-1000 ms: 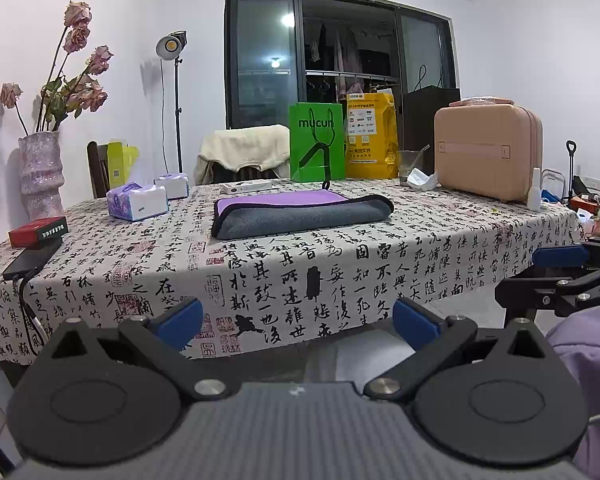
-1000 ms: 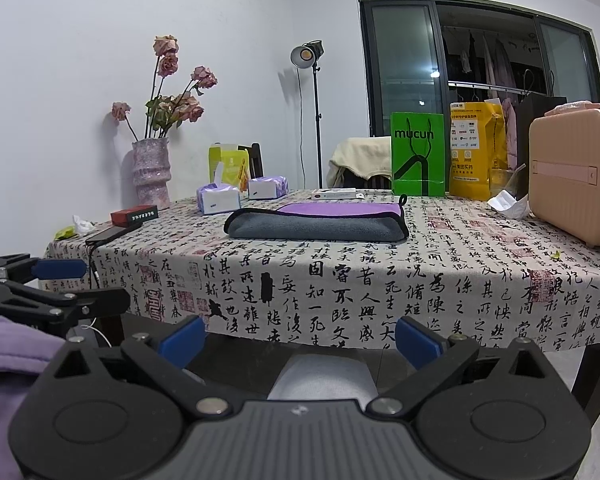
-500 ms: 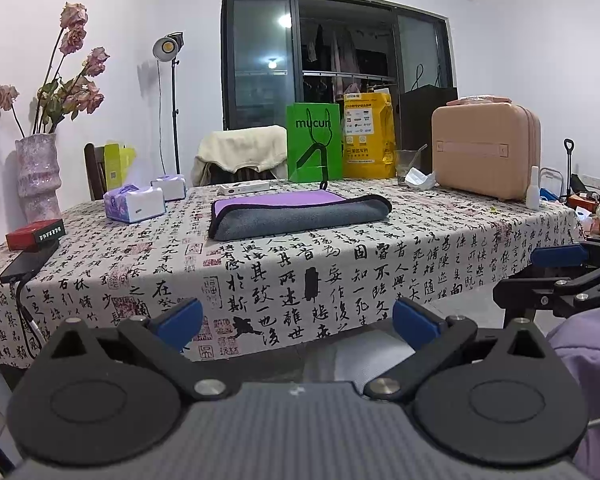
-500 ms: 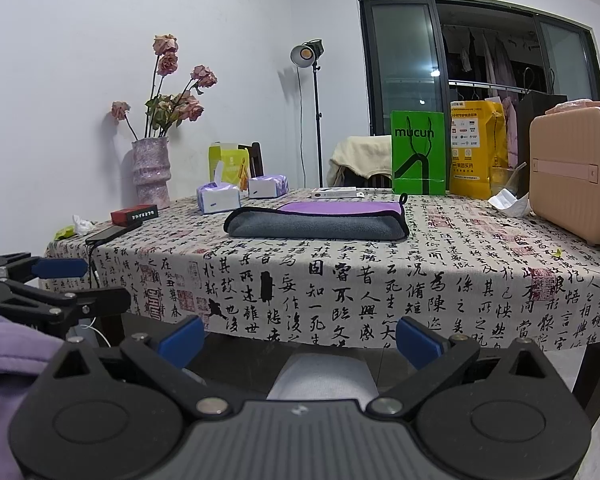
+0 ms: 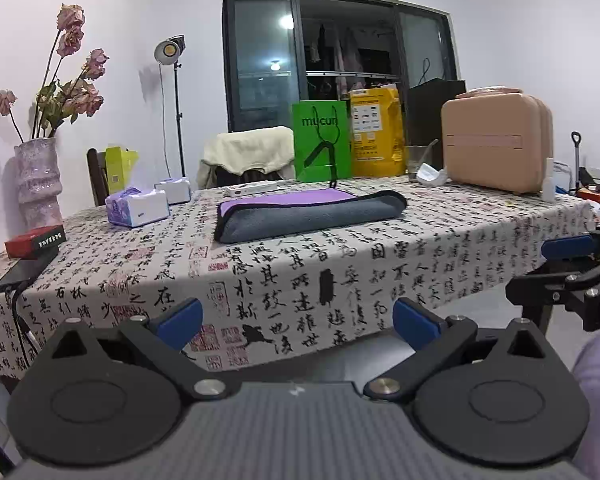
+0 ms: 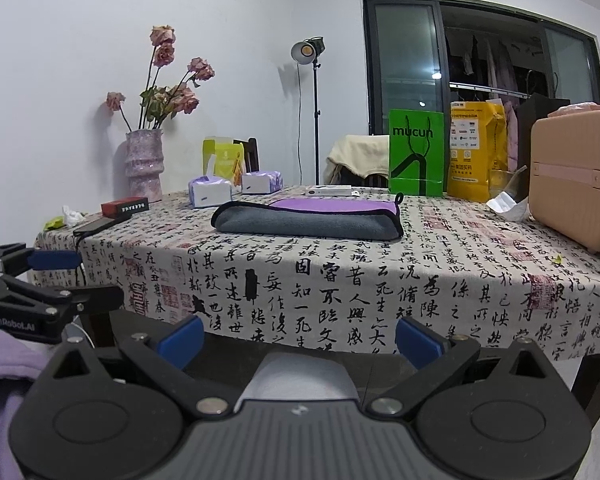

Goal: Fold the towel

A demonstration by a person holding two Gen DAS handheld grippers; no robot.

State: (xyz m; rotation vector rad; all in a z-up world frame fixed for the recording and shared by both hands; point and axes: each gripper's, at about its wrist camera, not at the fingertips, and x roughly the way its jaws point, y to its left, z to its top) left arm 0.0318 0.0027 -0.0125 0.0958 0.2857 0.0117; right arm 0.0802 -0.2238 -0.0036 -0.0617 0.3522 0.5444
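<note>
A grey towel with a purple upper face [image 5: 308,214] lies folded in a long flat bundle on the table [image 5: 340,264], which has a calligraphy-print cloth. It also shows in the right wrist view [image 6: 308,222]. My left gripper [image 5: 298,320] is open and empty, held below and in front of the table's front edge. My right gripper [image 6: 300,338] is open and empty too, at the same low height. Each gripper shows at the side of the other's view, the right one [image 5: 568,264] and the left one [image 6: 40,280].
On the table stand a vase of dried roses [image 5: 38,184], tissue boxes [image 5: 138,208], a red box [image 5: 36,240], a phone with a cable [image 5: 24,270], a green bag [image 5: 322,146], a yellow bag [image 5: 376,136] and a pink case [image 5: 496,142]. A chair with a cream cloth [image 5: 248,156] stands behind.
Both grippers have stayed open and low before the table. The views have drifted only slightly. The towel has not moved.
</note>
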